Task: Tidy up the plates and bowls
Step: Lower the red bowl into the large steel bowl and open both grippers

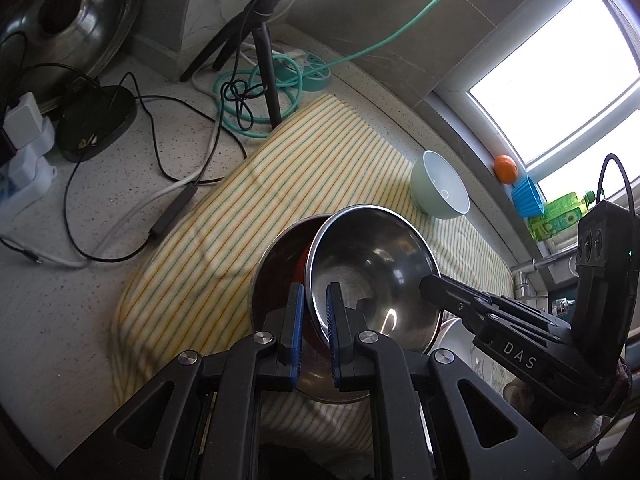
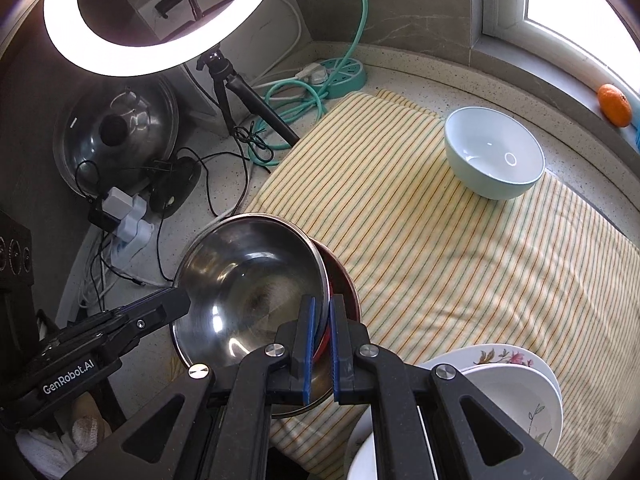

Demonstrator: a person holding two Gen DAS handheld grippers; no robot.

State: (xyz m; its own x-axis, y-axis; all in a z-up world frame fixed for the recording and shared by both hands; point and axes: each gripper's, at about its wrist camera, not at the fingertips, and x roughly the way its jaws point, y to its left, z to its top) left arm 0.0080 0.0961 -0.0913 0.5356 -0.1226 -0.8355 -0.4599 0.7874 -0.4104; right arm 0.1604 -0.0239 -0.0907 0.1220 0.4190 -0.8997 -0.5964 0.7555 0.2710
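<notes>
steel bowl (image 1: 372, 276) hangs tilted above the striped cloth (image 1: 280, 168), gripped at opposite rims by both tools. left gripper (image 1: 314, 320) has its blue pads narrowed onto the near rim, and right gripper (image 2: 322, 332) pinches the other rim the same way. behind the steel bowl sits a second, darker metal bowl (image 2: 344, 284) with a red streak at its lip; whether the two touch cannot be told. most of the cloth lies bare toward the window, where a pale green bowl (image 2: 494, 152) stands upright and empty, well apart from the held one. the steel bowl is empty too. only the right wrist view shows stacked white flowered dishes (image 2: 516, 384) at the cloth's near corner, close beside the gripper. the left wrist view alone shows a blue cup (image 1: 528, 196) and green bottle (image 1: 560, 216) on the sill.
</notes>
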